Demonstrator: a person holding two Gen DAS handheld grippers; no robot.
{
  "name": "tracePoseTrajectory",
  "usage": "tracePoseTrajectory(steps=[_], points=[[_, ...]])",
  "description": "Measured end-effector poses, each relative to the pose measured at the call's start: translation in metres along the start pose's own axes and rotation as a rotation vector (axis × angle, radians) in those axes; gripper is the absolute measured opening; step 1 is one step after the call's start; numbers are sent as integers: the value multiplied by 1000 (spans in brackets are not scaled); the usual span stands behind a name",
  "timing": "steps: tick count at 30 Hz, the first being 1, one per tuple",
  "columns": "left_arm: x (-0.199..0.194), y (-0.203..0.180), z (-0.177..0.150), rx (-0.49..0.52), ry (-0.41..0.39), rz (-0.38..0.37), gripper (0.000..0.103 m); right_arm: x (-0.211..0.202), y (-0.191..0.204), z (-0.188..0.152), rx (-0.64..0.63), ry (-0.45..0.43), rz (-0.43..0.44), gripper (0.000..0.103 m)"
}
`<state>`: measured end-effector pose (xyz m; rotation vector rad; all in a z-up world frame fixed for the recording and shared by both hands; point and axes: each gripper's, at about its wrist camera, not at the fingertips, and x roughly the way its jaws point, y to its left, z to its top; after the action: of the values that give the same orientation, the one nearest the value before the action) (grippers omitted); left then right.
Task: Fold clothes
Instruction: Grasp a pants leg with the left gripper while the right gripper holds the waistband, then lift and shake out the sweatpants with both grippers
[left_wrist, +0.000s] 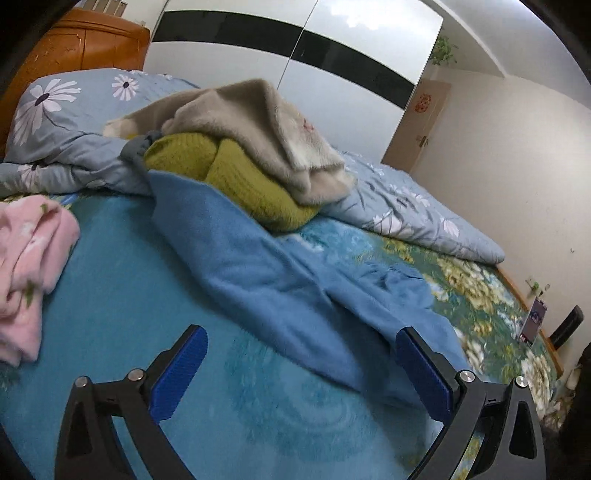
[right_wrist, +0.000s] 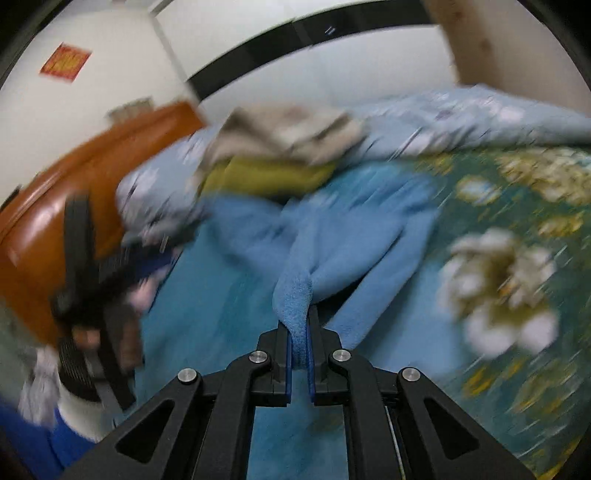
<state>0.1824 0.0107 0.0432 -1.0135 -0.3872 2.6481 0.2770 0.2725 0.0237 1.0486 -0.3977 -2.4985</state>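
right wrist view is showing the right gripper (right_wrist: 300, 332) pinching a thin fold of the blue garment (right_wrist: 332, 236), which is lying mid-bed (right_wrist: 221, 295). the fold could be slipping free. the left gripper (left_wrist: 301, 373) is hanging wide, empty, possibly snagging cloth.

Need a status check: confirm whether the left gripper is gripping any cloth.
No: the left gripper stands wide open above the teal bedsheet.

Blue fleece garment (left_wrist: 280, 273) spread rumpled on bed, one edge lifted.
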Motion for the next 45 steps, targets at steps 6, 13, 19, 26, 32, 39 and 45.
tracePoseTrajectory(steps=[6,13,19,26,32,39,45], points=[[-7,-6,-6,16,22,-6,103,48,34,-27,-61,98,46,7],[23,-23,-7,5,94,-78,103,25,29,-25,-133,69,-34,33],[68,-38,-6,-37,174,-132,103,-5,-16,-10,-75,2,-138,41],[99,-49,-4,-65,203,-129,99,7,-118,41,292,-81,-168,42],[113,-46,-2,-87,231,-113,79,47,-170,75,508,-86,-123,42],[125,-32,-3,-140,266,-127,34,96,-193,86,625,-15,-88,42],[124,-31,0,-165,273,-154,8,94,-195,83,682,-16,-5,7]])
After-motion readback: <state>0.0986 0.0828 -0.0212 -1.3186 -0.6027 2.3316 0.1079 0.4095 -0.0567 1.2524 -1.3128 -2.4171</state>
